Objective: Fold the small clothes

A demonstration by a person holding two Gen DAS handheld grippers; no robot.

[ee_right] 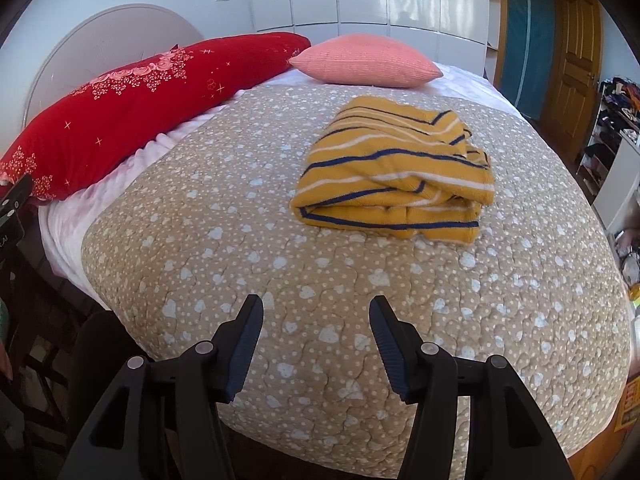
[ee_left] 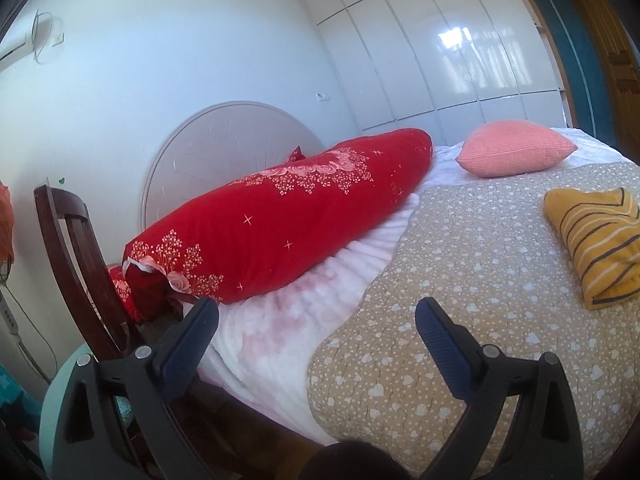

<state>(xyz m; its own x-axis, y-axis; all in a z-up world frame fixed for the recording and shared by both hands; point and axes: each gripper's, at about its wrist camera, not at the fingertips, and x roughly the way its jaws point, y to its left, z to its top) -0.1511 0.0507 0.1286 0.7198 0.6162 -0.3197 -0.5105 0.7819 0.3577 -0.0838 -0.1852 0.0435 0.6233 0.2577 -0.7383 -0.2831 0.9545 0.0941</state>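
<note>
Right wrist view: right gripper (ee_right: 316, 320) hovers over the near edge of the bed, jaws spread apart, nothing between them. Folded yellow striped garment (ee_right: 394, 172) lies on the beige heart-print quilt (ee_right: 240, 240), ahead and slightly right of the jaws, well apart from them. Pink pillow (ee_right: 364, 66) sits at the far side of the garment, red bolster (ee_right: 132, 108) along the far-left edge beside the round white headboard (ee_right: 100, 36).

Left wrist view: left gripper (ee_left: 316, 320) also released, jaws wide, holding nothing, positioned over the near-left corner of the bed where quilt (ee_left: 460, 280) meets the pink fleece sheet (ee_left: 280, 328). Garment (ee_left: 596, 244) is at far right, apart from the jaws. Dark wooden chair (ee_left: 68, 248) stands left of the bed.
</note>
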